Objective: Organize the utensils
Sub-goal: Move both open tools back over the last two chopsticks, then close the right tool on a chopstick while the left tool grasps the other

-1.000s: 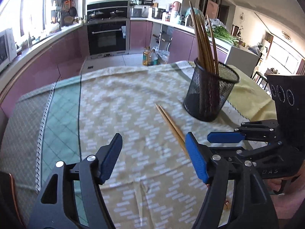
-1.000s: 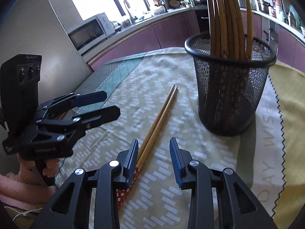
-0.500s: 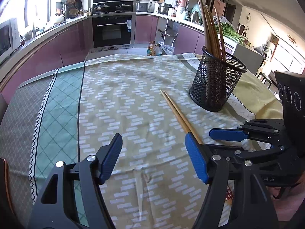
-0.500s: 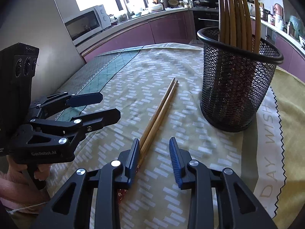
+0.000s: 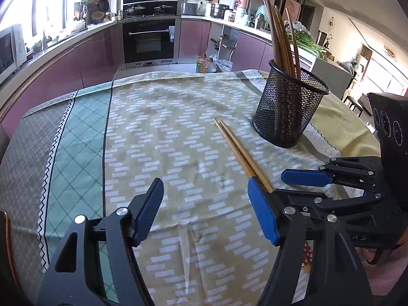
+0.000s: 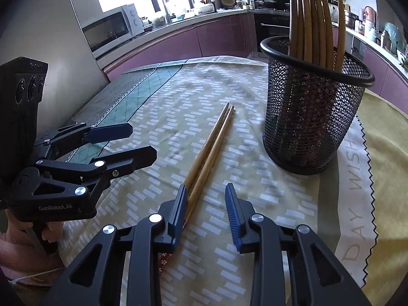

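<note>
Kitchen tablecloth (image 5: 165,132): 2 chopsticks (image 6: 211,142) between spread right gripper (image 6: 205,205) fingers; left gripper (image 5: 205,211) spread, empty.

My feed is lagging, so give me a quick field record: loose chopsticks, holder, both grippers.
loose chopsticks: one pair, flat on the tablecloth, left of the holder
holder: black mesh cup, upright, several chopsticks standing inside
right gripper: jaws closing, pair between them against the left pad, not clamped
left gripper: open, nothing between its jaws
</note>
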The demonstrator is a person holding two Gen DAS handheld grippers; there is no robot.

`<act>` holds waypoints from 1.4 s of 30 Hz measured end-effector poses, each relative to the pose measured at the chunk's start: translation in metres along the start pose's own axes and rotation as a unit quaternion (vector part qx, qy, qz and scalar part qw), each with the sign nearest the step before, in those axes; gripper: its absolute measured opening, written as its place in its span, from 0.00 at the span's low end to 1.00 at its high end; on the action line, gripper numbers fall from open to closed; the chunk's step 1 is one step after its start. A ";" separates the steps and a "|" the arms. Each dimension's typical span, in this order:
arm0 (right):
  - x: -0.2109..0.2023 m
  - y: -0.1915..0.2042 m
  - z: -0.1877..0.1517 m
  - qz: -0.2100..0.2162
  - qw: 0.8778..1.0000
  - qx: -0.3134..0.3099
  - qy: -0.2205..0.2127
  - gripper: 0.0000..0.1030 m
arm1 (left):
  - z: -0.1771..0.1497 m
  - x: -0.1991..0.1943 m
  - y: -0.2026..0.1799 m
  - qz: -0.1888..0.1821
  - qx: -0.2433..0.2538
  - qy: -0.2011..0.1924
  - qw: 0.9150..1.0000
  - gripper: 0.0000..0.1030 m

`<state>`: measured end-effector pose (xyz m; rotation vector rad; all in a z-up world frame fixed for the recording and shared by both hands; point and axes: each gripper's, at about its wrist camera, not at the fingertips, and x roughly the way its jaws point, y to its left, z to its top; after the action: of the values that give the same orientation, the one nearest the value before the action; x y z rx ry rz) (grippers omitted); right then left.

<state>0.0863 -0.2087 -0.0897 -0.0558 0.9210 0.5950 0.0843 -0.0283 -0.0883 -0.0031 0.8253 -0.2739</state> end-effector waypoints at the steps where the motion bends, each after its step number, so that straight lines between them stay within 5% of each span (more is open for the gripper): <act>1: 0.000 0.000 0.000 -0.001 1.000 -0.001 0.000 0.28 | 0.000 0.000 0.000 0.000 0.000 0.000 1.000 0.66; 22: 0.009 -0.002 0.012 -0.019 1.000 0.000 0.002 0.21 | 0.000 0.006 -0.002 -0.004 0.008 0.007 1.000 0.66; 26: 0.009 -0.009 0.012 -0.015 1.000 0.015 -0.001 0.11 | 0.002 0.009 -0.004 -0.010 0.013 0.012 1.000 0.64; 35: 0.000 -0.025 0.006 -0.005 0.999 0.046 -0.004 0.05 | 0.012 0.030 -0.019 -0.050 0.023 0.037 0.998 0.53; 42: -0.004 -0.032 0.002 -0.004 0.998 0.055 -0.006 0.05 | 0.017 0.047 -0.032 -0.039 0.040 0.051 0.997 0.39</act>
<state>0.1019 -0.2368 -0.0921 0.0418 0.9406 0.5364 0.1196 -0.0720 -0.1074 0.0545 0.9162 -0.3822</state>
